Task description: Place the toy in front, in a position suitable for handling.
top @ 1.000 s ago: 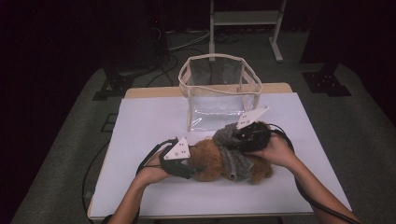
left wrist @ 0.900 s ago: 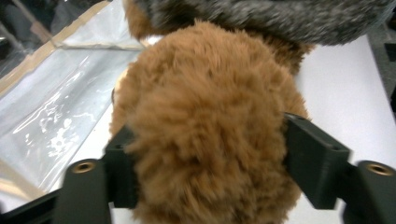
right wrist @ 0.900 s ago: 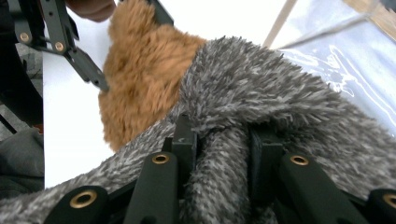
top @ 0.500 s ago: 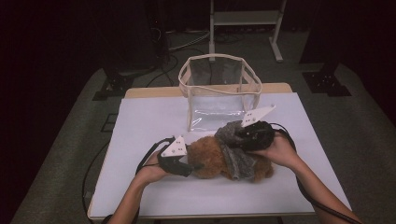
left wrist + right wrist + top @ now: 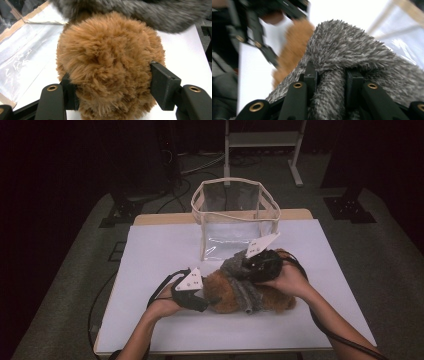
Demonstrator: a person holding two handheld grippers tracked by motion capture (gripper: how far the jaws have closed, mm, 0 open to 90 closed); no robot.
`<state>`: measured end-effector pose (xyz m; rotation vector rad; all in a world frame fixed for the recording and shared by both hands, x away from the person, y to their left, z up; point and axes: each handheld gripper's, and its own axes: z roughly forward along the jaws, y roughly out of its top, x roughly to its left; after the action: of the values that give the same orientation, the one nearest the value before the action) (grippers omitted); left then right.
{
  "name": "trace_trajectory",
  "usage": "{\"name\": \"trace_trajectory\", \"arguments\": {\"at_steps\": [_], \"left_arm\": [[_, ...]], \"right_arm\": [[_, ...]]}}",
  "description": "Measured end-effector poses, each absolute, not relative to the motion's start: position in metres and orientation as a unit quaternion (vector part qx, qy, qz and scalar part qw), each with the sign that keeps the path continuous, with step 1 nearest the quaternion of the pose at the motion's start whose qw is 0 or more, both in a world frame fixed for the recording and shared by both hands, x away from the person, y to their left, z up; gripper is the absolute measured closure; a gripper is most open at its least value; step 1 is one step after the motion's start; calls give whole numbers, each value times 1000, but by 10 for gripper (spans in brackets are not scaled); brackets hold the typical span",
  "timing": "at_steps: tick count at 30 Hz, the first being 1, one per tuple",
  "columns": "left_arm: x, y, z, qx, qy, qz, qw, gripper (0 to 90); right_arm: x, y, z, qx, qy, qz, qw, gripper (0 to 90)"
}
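A brown plush toy (image 5: 227, 292) lies on the white table (image 5: 160, 255), in front of a clear bag (image 5: 232, 220) with cream trim that stands open near the far edge. A grey fuzzy cloth (image 5: 240, 280) is draped across the toy's middle. The left tool (image 5: 207, 299) sits at the toy's left end; in the left gripper view its jaws press into the brown fur (image 5: 107, 62) on both sides, having just eased open slightly. The right tool (image 5: 245, 270) is above the toy, clamped narrowly on a fold of the grey cloth (image 5: 332, 90), which it pinches between its jaws.
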<state>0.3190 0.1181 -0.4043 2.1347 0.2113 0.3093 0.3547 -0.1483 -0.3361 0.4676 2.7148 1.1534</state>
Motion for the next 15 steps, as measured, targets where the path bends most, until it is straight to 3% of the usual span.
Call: {"name": "trace_trajectory", "arguments": {"at_steps": [15], "left_arm": [[321,119,-407,868,90,128,472,333]], "right_arm": [[347,-249,-353,250,871,412,94,678]]}}
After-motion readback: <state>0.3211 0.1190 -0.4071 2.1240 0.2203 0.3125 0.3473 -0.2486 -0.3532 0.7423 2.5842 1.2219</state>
